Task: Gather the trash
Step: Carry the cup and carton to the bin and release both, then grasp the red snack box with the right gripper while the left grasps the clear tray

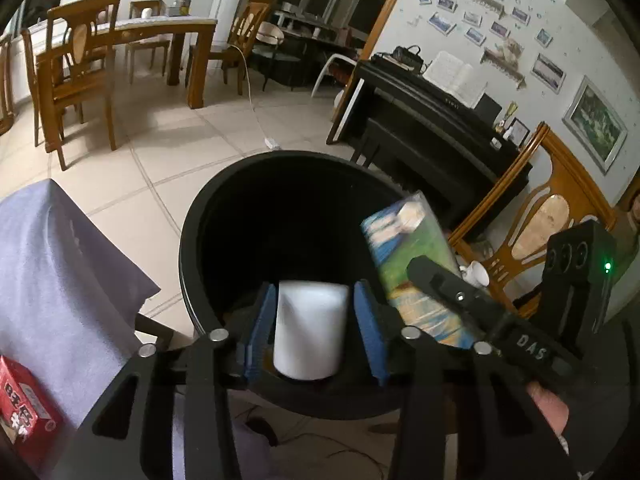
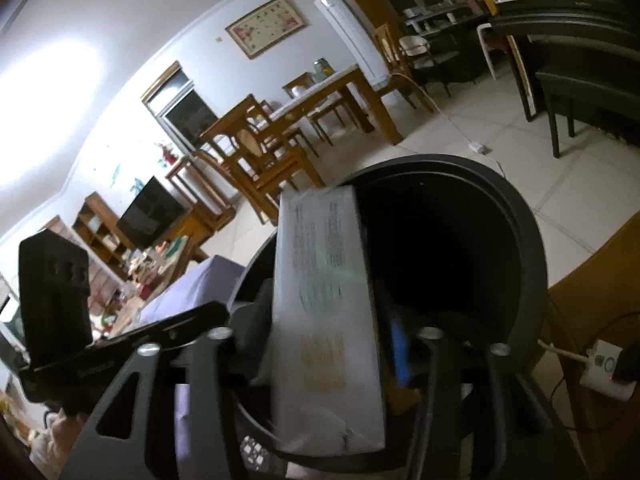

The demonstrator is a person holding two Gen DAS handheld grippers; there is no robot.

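A round black trash bin (image 1: 192, 240) stands on the tiled floor beside the table; it also shows in the right wrist view (image 2: 520, 240). My left gripper (image 1: 312, 328) holds a white paper cup (image 1: 308, 328) between its blue pads, over the bin's near rim. My right gripper (image 2: 320, 340) holds a flat carton (image 2: 324, 300), printed grey side towards its camera, over the bin's opening. In the left wrist view the carton (image 1: 408, 256) shows a colourful blue and green face, with the right gripper's black finger across it.
A table with a lilac cloth (image 1: 60, 264) sits to the left, with a red box (image 1: 24, 400) on it. A wooden chair (image 1: 552, 216) and a black piano (image 1: 432, 120) stand to the right. A power strip (image 2: 604, 368) with cables lies on the floor.
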